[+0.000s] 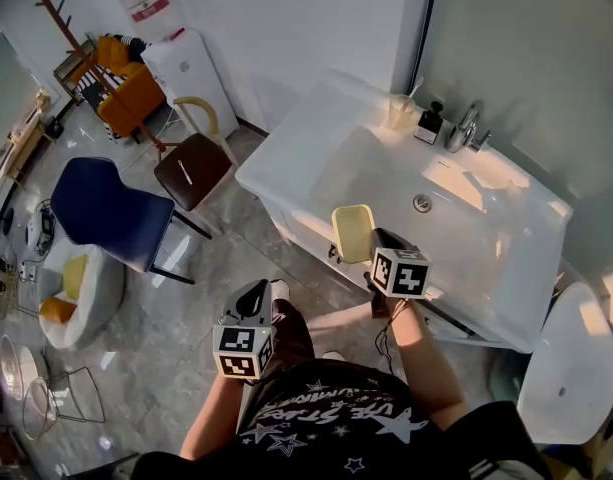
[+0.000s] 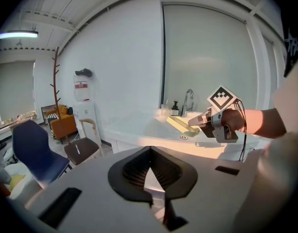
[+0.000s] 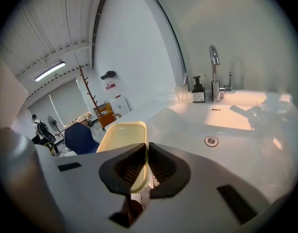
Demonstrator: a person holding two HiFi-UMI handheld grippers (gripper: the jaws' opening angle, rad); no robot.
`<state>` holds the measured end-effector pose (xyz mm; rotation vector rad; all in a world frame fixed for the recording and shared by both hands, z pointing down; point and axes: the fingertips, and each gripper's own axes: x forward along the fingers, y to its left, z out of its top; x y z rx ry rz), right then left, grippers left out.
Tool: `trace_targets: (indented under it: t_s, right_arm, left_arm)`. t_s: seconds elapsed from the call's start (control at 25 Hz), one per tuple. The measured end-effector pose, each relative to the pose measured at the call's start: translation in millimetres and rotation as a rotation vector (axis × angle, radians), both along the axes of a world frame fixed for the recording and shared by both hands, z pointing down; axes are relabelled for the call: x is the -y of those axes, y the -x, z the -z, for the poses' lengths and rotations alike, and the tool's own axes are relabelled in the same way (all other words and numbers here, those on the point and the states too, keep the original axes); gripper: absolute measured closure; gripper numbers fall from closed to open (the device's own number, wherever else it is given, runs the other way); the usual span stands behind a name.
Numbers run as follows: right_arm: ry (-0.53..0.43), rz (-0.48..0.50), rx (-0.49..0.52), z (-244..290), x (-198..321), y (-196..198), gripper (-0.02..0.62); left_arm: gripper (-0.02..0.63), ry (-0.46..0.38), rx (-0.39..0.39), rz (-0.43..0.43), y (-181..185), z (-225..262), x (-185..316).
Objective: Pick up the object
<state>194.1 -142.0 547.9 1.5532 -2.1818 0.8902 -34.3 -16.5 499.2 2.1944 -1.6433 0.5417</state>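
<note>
A pale yellow shallow dish (image 1: 353,233) hangs in the air over the front edge of the white sink (image 1: 286,160). My right gripper (image 1: 372,244) is shut on its near rim. In the right gripper view the rim of the dish (image 3: 123,139) is pinched between the black pads, and the right gripper (image 3: 146,153) points toward the basin. The left gripper view shows the dish (image 2: 182,125) tilted and held out from the right gripper (image 2: 206,121). My left gripper (image 1: 254,298) is low, over the floor in front of the sink. The left gripper (image 2: 149,152) has its jaws together with nothing between them.
A faucet (image 1: 468,126), a dark soap bottle (image 1: 429,123) and a cup (image 1: 400,111) stand at the sink's back edge. A drain (image 3: 211,141) sits in the basin. A brown chair (image 1: 191,168) and a blue chair (image 1: 106,208) stand left. A white rounded fixture (image 1: 571,363) is at the right.
</note>
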Motion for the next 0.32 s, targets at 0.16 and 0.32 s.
trace_targets:
  t_s: [0.16,0.32]
  right_arm:
    - [-0.001,0.015,0.014,-1,-15,-1,0.565]
    - [-0.009,0.027,0.013,-1,-21,-8,0.565]
  left_arm:
    - [0.591,0.003,0.008,0.034,1,-1,-24]
    - [0.591,-0.011,0.009,0.059,-3,3,-35]
